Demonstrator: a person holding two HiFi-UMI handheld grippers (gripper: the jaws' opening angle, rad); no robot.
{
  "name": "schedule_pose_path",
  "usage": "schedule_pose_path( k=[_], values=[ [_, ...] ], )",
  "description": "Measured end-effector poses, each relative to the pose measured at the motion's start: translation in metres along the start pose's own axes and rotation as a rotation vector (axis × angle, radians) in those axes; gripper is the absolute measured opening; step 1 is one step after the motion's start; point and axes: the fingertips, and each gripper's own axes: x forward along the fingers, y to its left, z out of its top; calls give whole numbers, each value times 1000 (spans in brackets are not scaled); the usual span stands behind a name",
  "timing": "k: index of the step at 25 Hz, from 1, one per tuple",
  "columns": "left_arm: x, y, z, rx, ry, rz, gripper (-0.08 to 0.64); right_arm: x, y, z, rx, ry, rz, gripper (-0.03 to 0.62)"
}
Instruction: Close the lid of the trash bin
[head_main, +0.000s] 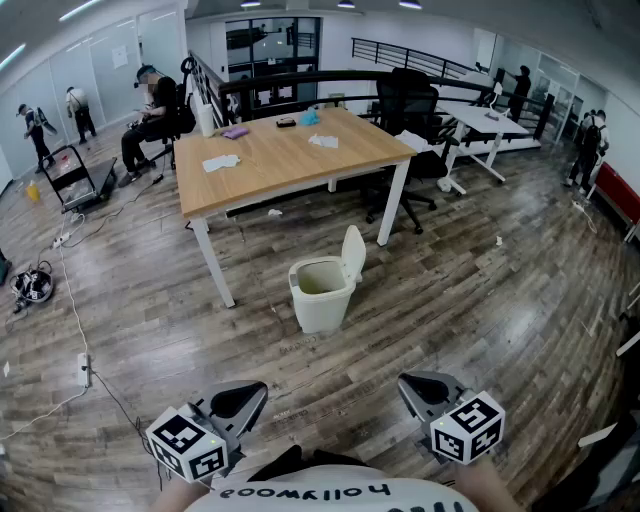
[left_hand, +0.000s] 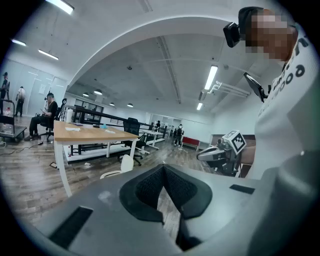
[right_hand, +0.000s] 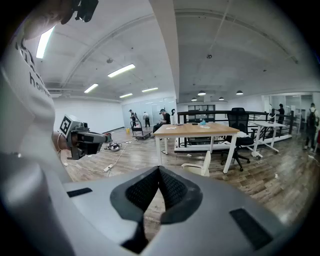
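Observation:
A cream trash bin (head_main: 320, 295) stands on the wood floor just in front of the table, its hinged lid (head_main: 353, 252) raised upright at the bin's right side. It also appears small in the left gripper view (left_hand: 120, 169) and in the right gripper view (right_hand: 199, 168). My left gripper (head_main: 245, 398) and right gripper (head_main: 425, 390) are held low, close to my body, well short of the bin. Both are shut with nothing between the pads, seen in the left gripper view (left_hand: 163, 169) and the right gripper view (right_hand: 159, 170).
A wooden table (head_main: 290, 150) with white legs stands behind the bin, black office chairs (head_main: 410, 110) to its right. A cable and power strip (head_main: 84, 368) lie on the floor at left. People stand and sit at the room's edges.

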Motion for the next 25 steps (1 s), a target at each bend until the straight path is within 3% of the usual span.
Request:
schedule_pose_path(
  k=[10, 25],
  values=[
    [-3, 7, 0, -7, -5, 1, 6, 6, 2, 4, 4, -6, -1, 9],
    [-12, 44, 0, -4, -2, -41, 6, 36, 8, 9, 37, -5, -98, 11]
  ],
)
